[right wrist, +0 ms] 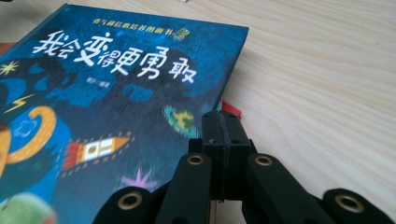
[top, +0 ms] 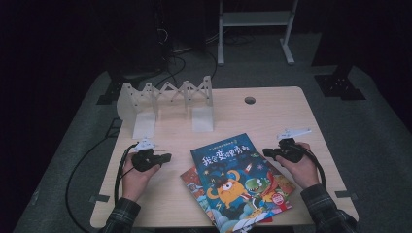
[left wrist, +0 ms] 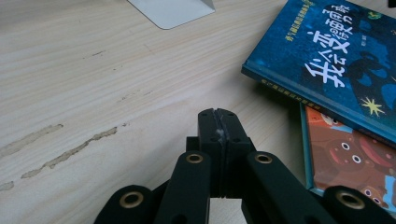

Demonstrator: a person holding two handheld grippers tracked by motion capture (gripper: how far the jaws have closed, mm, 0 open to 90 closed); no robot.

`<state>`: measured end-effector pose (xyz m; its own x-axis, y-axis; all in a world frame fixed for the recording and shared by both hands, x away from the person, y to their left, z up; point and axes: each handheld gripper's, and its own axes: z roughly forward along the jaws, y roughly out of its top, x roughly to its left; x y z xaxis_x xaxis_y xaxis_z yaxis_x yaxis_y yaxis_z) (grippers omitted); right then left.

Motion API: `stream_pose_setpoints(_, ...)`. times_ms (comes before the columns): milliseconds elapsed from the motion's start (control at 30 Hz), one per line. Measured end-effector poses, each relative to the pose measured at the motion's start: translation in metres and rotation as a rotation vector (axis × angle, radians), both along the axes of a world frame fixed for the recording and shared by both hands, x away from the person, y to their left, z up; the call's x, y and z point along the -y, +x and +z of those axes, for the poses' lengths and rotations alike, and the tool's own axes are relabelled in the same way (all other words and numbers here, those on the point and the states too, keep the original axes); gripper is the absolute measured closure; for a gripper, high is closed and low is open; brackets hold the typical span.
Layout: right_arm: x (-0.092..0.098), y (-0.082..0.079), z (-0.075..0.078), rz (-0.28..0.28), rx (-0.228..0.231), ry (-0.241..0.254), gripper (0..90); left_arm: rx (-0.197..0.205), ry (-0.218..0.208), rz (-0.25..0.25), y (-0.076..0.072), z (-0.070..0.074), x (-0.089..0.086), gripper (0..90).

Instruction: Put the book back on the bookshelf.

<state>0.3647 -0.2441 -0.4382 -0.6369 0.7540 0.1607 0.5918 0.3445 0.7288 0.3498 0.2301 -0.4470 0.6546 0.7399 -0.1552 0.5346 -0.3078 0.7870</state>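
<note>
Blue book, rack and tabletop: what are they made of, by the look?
Blue book: printed hard cover, likely glossy board; stiff flat edges, slight sheen. Rack: white, matte, probably plastic or painted metal; thin folding slats. Tabletop: pale wood or wood-look laminate; straight grain lines, worn streaks.

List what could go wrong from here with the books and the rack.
1. Both grippers, left and right, are shut beside the blue book; they must open before gripping.
2. It lies askew on the red book; lifting may drag that one.
3. The white rack looks light and could slide.
</note>
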Motion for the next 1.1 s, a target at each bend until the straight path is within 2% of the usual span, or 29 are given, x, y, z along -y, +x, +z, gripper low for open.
stream_pose_setpoints(267,-0.017,0.018,-0.001,-0.006,0.005,-0.005,89.2,-0.009,-0.005,-0.004,-0.001,0.001,0.000,85.6)
stream_pose_setpoints(333,-0.023,0.023,-0.003,-0.012,0.012,-0.030,89.2,-0.011,-0.006,-0.004,-0.001,0.001,-0.001,84.6)
stream_pose_setpoints(500,-0.030,0.027,-0.002,-0.017,0.010,-0.041,89.2,-0.014,-0.002,-0.009,-0.001,0.001,-0.001,83.3)
stream_pose_setpoints(667,-0.031,0.029,-0.003,-0.035,0.017,-0.044,89.2,-0.016,-0.002,-0.007,-0.001,0.001,-0.002,82.5)
stream_pose_setpoints(900,-0.031,0.034,-0.008,-0.050,0.011,-0.075,89.2,-0.017,-0.004,-0.008,-0.001,0.001,-0.002,82.6)
stream_pose_setpoints(1100,-0.032,0.035,-0.009,-0.046,-0.002,-0.054,89.3,-0.012,-0.007,-0.008,-0.001,0.003,-0.002,82.4)
